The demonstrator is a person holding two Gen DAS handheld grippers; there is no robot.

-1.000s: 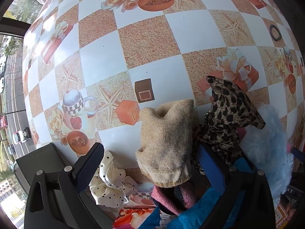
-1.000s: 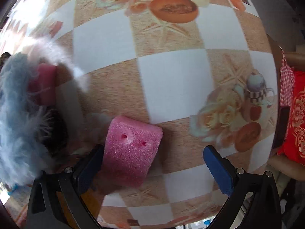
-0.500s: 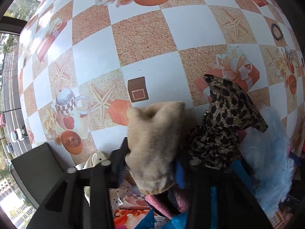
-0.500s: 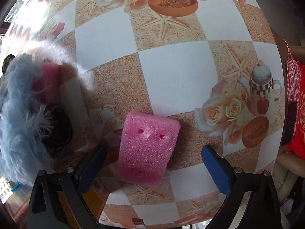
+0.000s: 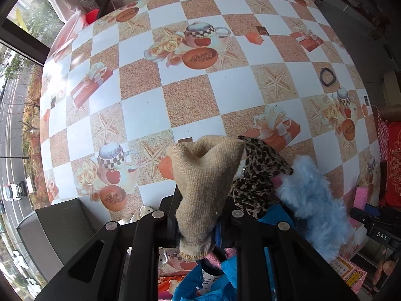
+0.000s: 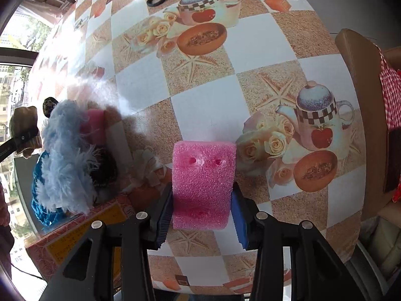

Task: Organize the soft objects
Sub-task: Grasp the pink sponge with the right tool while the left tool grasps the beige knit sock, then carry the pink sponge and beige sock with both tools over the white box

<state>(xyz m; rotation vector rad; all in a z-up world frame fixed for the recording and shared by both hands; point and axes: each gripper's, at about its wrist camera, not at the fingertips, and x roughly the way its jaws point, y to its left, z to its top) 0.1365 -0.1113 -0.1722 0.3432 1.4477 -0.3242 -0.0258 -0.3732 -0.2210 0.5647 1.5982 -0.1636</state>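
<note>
My left gripper [image 5: 199, 210] is shut on a beige knitted sock [image 5: 205, 183] and holds it up above the checked tablecloth [image 5: 190, 100]. Its fingertips are hidden behind the knit. In the right wrist view the same sock [image 6: 23, 123] hangs at the far left. My right gripper [image 6: 201, 210] is closing its jaws on a pink foam sponge [image 6: 204, 175], with both blue pads against the sponge's sides. A pile lies between the two grippers: a leopard-print cloth [image 5: 258, 175], a light blue fluffy piece [image 6: 65, 155] and a second pink sponge [image 6: 94, 125].
A black hair band [image 5: 328, 76] lies far out on the table. A printed box [image 6: 75, 233] and blue cloth [image 5: 225, 276] sit at the near edge under the pile. A spotted cream cloth [image 5: 142, 213] peeks out beside my left fingers. Chairs stand off the right edge.
The left jaws shut on the beige sock and lifted it off the pile. The right jaws came in from wide apart onto the pink sponge, and the table looks farther away.
</note>
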